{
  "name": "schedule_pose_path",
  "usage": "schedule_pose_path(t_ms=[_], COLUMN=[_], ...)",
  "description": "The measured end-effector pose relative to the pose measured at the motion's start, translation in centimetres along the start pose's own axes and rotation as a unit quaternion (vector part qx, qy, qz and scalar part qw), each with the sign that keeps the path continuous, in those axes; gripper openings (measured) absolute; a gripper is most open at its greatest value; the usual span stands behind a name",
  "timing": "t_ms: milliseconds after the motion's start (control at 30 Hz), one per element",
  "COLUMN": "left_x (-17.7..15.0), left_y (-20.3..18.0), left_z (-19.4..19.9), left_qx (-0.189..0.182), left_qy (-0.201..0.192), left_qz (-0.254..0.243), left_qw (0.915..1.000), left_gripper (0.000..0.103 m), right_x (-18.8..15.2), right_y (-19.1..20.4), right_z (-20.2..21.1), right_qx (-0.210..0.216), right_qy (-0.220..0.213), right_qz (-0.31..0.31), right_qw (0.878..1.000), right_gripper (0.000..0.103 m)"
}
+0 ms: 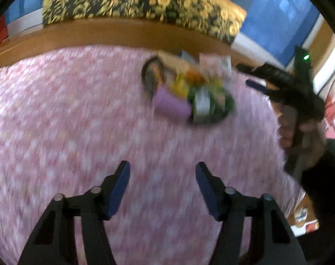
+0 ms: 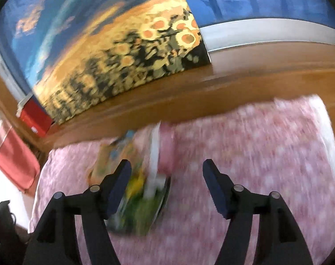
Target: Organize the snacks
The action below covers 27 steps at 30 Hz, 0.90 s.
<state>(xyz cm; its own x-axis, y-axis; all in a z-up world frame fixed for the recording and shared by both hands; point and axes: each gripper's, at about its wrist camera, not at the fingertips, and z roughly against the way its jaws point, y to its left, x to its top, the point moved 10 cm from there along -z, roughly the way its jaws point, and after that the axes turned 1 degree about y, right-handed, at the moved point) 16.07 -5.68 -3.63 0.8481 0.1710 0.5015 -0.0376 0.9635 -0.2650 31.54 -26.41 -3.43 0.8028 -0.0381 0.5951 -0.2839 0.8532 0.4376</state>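
Hovering over a pink speckled cloth [image 1: 79,114], the left gripper [image 1: 163,174] and right gripper [image 2: 167,172] both gape wide, holding nothing; one blurred heap of colourful snack packets [image 1: 189,90] lies near the cloth's far edge, uncountable.

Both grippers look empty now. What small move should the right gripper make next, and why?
Probably ease the right gripper, whose jaws stand open and empty, a little toward the snack pile by its left finger, then line up on one packet. The snacks sit heaped in a dark tray on the pink cloth. The left gripper is also open and empty, short of the pile. Blur hides the single packets.
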Motion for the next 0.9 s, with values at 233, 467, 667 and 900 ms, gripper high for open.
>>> schedule_pose_path(t_ms=[233, 467, 667, 900], left_x=[5.8, 5.7, 5.9, 7.3], left_y=[0.6, 1.1, 1.8, 4.4], left_z=[-2.8, -5.5, -4.5, -3.7], left_qx=[-0.012, -0.045, -0.041, -0.044], left_qy=[-0.02, 0.009, -0.002, -0.029], left_qz=[0.035, 0.091, 0.104, 0.142], left_qw=[0.9991, 0.9948, 0.9937, 0.9885], left_gripper=[0.06, 0.047, 0.047, 0.047], right_x=[1.5, 1.9, 1.3, 0.8], right_y=[0.9, 2.4, 3.6, 3.4], right_z=[-3.4, -4.4, -4.4, -4.7], right_qx=[0.042, 0.051, 0.041, 0.041], right_qy=[0.041, 0.058, 0.073, 0.082], right_qz=[0.001, 0.041, 0.101, 0.101], right_qw=[0.998, 0.996, 0.991, 0.991], right_gripper=[0.028, 0.026, 0.021, 0.021])
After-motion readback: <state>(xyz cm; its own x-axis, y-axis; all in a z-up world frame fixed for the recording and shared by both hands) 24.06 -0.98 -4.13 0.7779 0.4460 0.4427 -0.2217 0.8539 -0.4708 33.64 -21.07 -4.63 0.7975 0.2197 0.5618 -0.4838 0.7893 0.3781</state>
